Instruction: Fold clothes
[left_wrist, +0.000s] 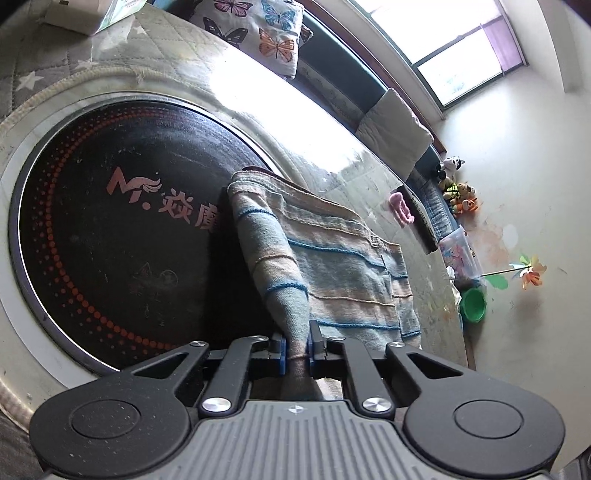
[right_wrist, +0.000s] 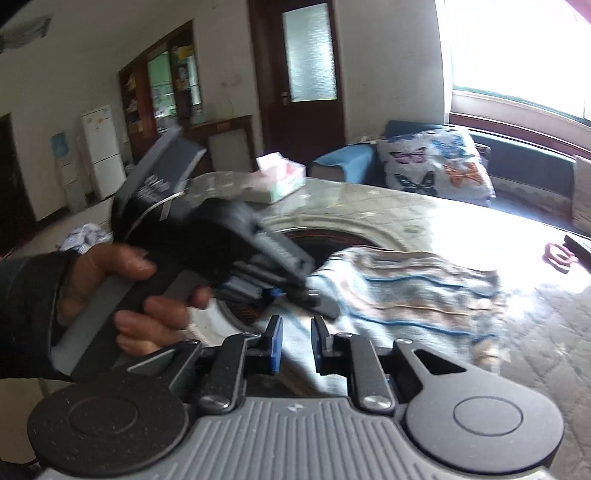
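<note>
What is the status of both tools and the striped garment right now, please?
Left tool clamped on the striped knit garment, sleeve between its pads. Right tool empty, jaws slightly apart. Garment half over the round black hotplate; nothing blocking.

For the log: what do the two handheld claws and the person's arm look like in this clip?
Both claws, left claw and right claw, have black linkage arms with silver rivets, blue pads on the fingertips, round black discs either side and a ribbed grey body. Seen from the right wrist, the left unit is black and grey with a thin cable; the hand holding it comes from a dark sleeve.
</note>
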